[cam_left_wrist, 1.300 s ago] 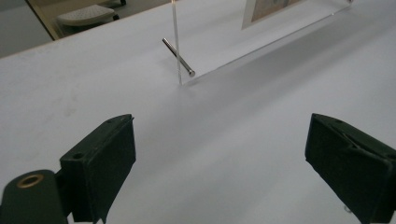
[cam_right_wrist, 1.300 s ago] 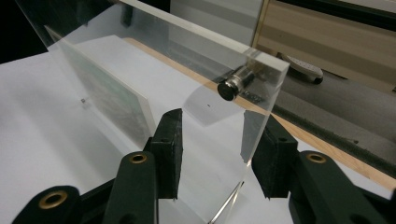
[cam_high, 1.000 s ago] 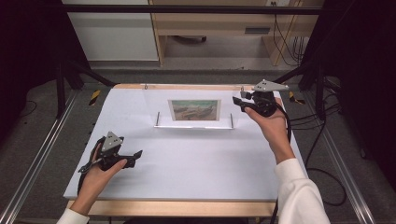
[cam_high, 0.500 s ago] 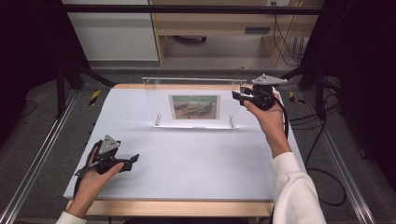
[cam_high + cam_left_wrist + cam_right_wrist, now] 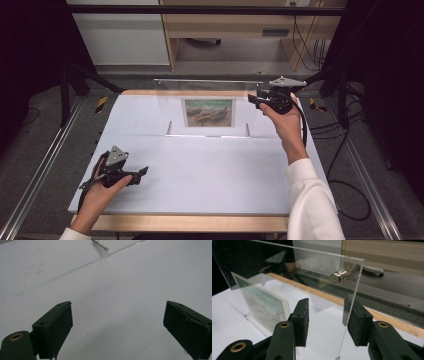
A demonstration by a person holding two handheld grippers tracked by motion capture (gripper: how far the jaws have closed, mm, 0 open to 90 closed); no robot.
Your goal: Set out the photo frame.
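A clear acrylic picture frame [image 5: 170,107] stands nearly upright on its lower edge at the back of the white table [image 5: 210,175], holding a beach painting [image 5: 208,112]. My right gripper [image 5: 254,98] is shut on the frame's right edge near the top corner. In the right gripper view its jaws [image 5: 326,301] straddle the pane [image 5: 274,272] just under a silver standoff bolt [image 5: 338,276], with the painting [image 5: 262,302] to the left. My left gripper [image 5: 141,176] rests open near the front left of the table. Between its jaws [image 5: 118,303] there is nothing but white tabletop.
Two thin metal feet [image 5: 168,134] stick out at the frame's base, and one foot [image 5: 100,245] appears far off in the left gripper view. Metal rails [image 5: 45,165] run along both sides of the table. Cables [image 5: 345,150] lie on the floor at right.
The frame's top edge has swung up from lying low to nearly upright, pivoting on its lower edge as my right gripper rose and shifted slightly left. My left gripper drifted toward the front.
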